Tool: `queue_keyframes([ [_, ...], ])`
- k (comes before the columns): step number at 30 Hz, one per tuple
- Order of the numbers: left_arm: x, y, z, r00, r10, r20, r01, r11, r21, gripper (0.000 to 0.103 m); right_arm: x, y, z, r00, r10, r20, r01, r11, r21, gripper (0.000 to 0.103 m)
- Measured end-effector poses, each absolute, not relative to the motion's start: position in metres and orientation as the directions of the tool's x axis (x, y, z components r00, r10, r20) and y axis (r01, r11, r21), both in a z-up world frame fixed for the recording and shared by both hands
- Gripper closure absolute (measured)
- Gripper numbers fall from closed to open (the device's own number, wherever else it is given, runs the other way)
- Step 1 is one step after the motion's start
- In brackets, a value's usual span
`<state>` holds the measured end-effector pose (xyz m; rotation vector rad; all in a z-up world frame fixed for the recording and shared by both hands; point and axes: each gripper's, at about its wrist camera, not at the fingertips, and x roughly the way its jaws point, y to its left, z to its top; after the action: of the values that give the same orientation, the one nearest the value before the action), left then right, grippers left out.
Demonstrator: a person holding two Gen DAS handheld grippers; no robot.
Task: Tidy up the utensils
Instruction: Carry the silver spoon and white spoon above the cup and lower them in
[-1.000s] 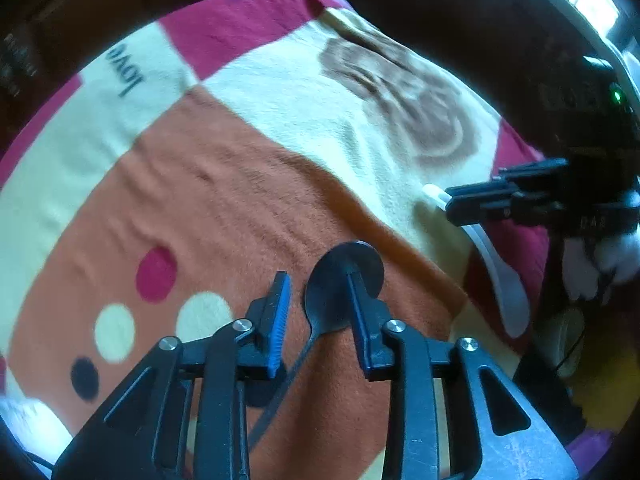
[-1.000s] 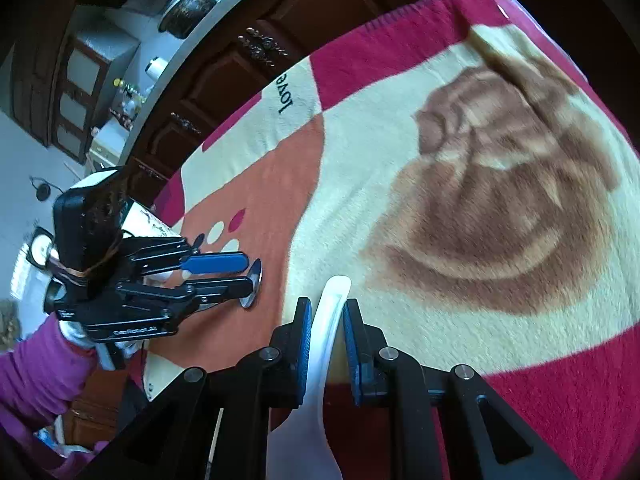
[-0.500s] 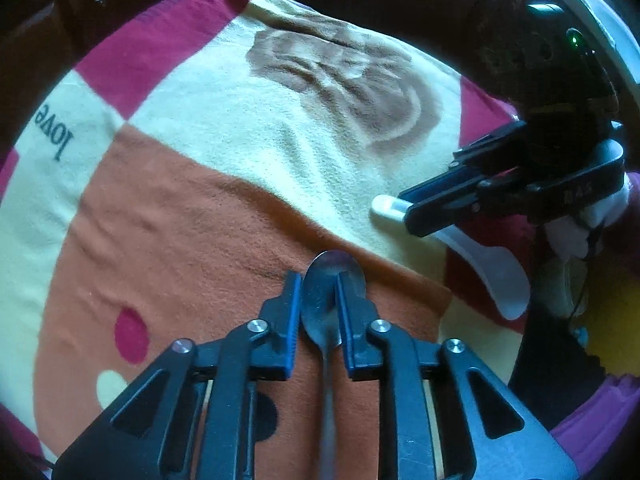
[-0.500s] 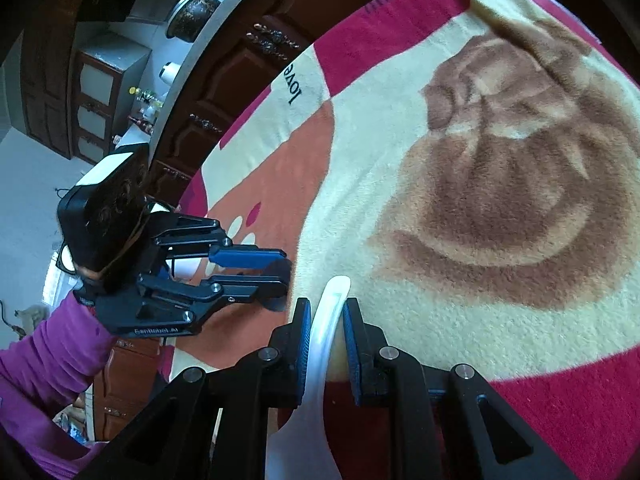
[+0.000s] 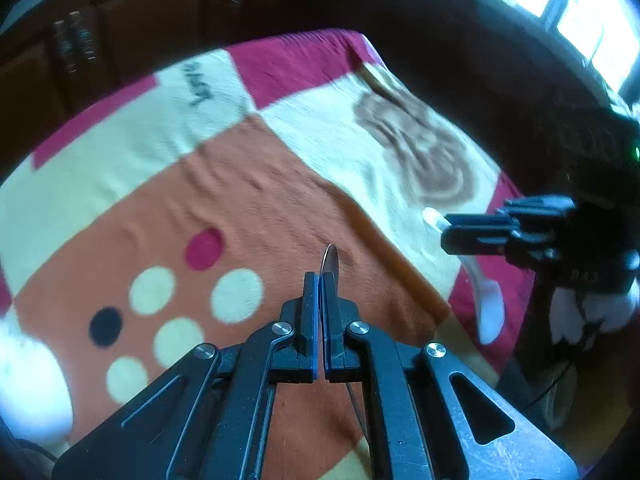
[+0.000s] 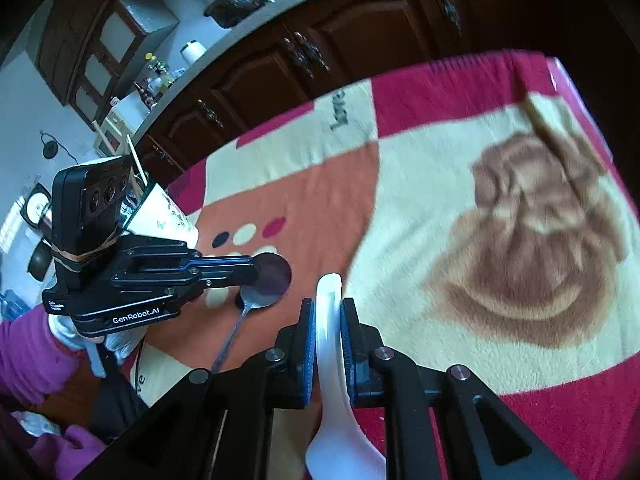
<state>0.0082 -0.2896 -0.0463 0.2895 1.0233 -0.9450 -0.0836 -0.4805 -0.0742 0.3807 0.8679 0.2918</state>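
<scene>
Metal spoon (image 6: 267,285) sits pinched in the left hand-held gripper (image 5: 321,280), whose jaws have just been closing and now press together on the bowl. From that gripper's own camera the bowl shows only as a thin edge poking out past the fingertips, and most of the handle is hidden beneath the black linkage; a thin stretch of it shows between the arms. From the right wrist the bowl appears broad and dark, half covered by the finger (image 6: 224,266), with the handle trailing down toward the lower edge.

White plastic spoon (image 6: 332,360) is clamped by its handle between the blue pads (image 6: 307,352) of the right hand-held gripper (image 6: 326,308), the handle tip reaching just past the fingertips and the bowl cut off at the bottom of the frame.

Beneath both lies a fleece blanket (image 6: 420,208) in cream, orange and magenta with a brown figure; its lettering is blurred. A purple sleeve (image 6: 28,352) and white glove (image 6: 64,330) sit behind the left hand-held gripper. Dark wooden cabinets (image 6: 360,44) stand beyond.
</scene>
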Motion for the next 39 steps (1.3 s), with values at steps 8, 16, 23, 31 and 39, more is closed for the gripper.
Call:
queue_keyframes([
  [8, 0.001, -0.240, -0.003, 0.294, -0.590, -0.752, 0.701, 0.668, -0.250, 0.103, -0.091, -0.458, -0.047, 0.701, 0.402, -0.589, -0.116, 0.880, 0.461, 0.091],
  [16, -0.010, -0.197, 0.031, 0.377, -0.613, -0.695, 0.654, 0.707, -0.270, 0.103, -0.102, -0.428, -0.017, 0.738, 0.432, -0.518, -0.169, 0.862, 0.478, 0.091],
  [23, -0.013, -0.157, 0.064, 0.451, -0.613, -0.649, 0.608, 0.743, -0.280, 0.103, -0.091, -0.399, 0.018, 0.753, 0.481, -0.449, -0.253, 0.841, 0.477, 0.091],
  [31, -0.002, -0.091, 0.127, 0.593, -0.562, -0.577, 0.534, 0.811, -0.241, 0.103, -0.056, -0.333, 0.064, 0.732, 0.577, -0.361, -0.404, 0.796, 0.451, 0.091],
  [39, 0.029, -0.023, 0.169, 0.770, -0.386, -0.507, 0.374, 0.918, -0.131, 0.103, -0.006, -0.236, 0.092, 0.672, 0.662, -0.331, -0.540, 0.744, 0.394, 0.091],
])
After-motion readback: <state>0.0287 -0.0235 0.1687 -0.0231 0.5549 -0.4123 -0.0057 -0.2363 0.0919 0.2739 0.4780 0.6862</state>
